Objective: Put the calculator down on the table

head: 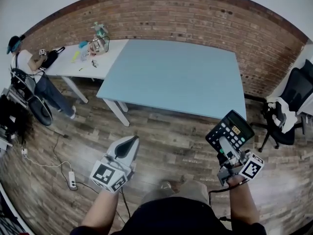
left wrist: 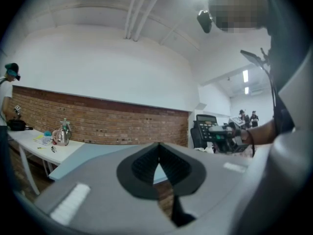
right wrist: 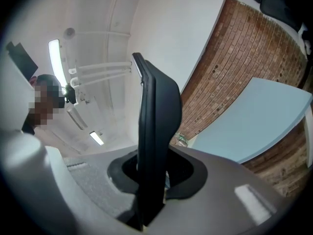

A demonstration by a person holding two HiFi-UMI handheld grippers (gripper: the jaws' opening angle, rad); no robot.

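A black calculator (head: 230, 129) with grey keys stands up from my right gripper (head: 226, 148), which is shut on its lower end. It hangs over the wooden floor, short of the front right corner of the light blue table (head: 176, 75). The right gripper view shows the calculator (right wrist: 157, 121) edge-on between the jaws, with the blue table (right wrist: 254, 126) ahead to the right. My left gripper (head: 131, 142) is shut with nothing in it, over the floor in front of the table. In the left gripper view its pads (left wrist: 146, 163) meet, and the calculator (left wrist: 206, 126) shows at the right.
A white table (head: 66, 62) adjoins the blue one at the left and carries a glass kettle (head: 99, 43) and small items. A person (head: 29, 67) sits at its far end. An office chair (head: 288, 102) stands at the right. A power strip (head: 72, 179) lies on the floor. A brick wall runs behind.
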